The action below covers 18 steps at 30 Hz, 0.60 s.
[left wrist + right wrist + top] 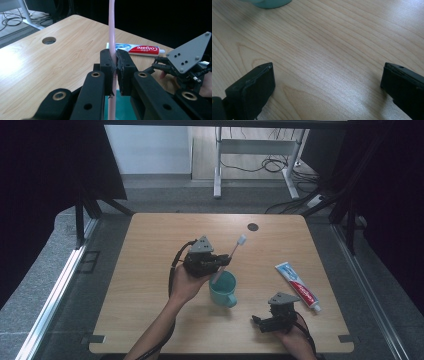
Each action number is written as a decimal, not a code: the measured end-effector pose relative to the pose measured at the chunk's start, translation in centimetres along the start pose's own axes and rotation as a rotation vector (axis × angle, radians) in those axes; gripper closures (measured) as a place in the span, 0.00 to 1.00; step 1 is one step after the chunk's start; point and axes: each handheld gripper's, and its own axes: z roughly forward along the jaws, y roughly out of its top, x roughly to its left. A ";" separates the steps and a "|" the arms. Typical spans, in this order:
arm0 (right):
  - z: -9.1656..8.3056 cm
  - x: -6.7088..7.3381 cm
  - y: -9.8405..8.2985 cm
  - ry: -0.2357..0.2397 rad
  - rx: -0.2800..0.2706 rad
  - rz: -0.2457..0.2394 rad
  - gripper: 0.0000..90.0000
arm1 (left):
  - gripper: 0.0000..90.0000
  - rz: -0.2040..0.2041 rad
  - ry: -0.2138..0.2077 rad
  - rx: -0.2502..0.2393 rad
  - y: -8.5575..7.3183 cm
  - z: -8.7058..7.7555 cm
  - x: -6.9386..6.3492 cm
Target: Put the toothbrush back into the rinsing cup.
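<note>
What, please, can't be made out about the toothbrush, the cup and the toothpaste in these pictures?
- Toothbrush: left gripper view's top edge cuts off the head; lower end hidden behind the left gripper.
- Teal cup: right gripper view's top edge leaves just its base.
- Toothpaste tube: high view, lettering too small.

A lab set up for recording, not a home.

A bare wooden table [150, 285] with a cable hole [253, 226] stood on grey carpet [60, 285], closed in on both sides by black curtains [45, 175] hung from a metal frame [55, 295]. Behind it, a white desk frame [260, 150] stood over loose cables [272, 166] on the floor. A toothpaste tube [298, 286] and a cup [223, 289] lay out like props.
</note>
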 end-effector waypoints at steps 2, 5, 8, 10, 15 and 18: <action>0.0 0.0 0.0 0.001 -0.001 0.000 0.00 | 0.94 -0.001 -0.005 -0.004 -0.1 0.3 -0.1; 0.0 0.0 0.0 0.003 -0.002 0.002 0.00 | 0.94 -0.002 -0.010 -0.005 -0.4 0.6 -0.2; 0.0 0.0 0.0 0.002 -0.001 -0.001 0.00 | 0.94 -0.004 -0.011 -0.006 -0.6 0.9 -0.2; 0.0 0.0 0.0 0.003 -0.001 -0.001 0.00 | 0.94 -0.005 -0.011 -0.004 -0.9 1.1 -0.3; 0.0 0.0 0.0 0.003 -0.001 -0.002 0.00 | 0.94 -0.011 -0.010 0.002 -1.6 1.5 -0.4; 0.0 0.0 0.0 0.004 -0.001 -0.002 0.00 | 0.94 -0.014 -0.010 0.006 -2.2 1.8 -0.5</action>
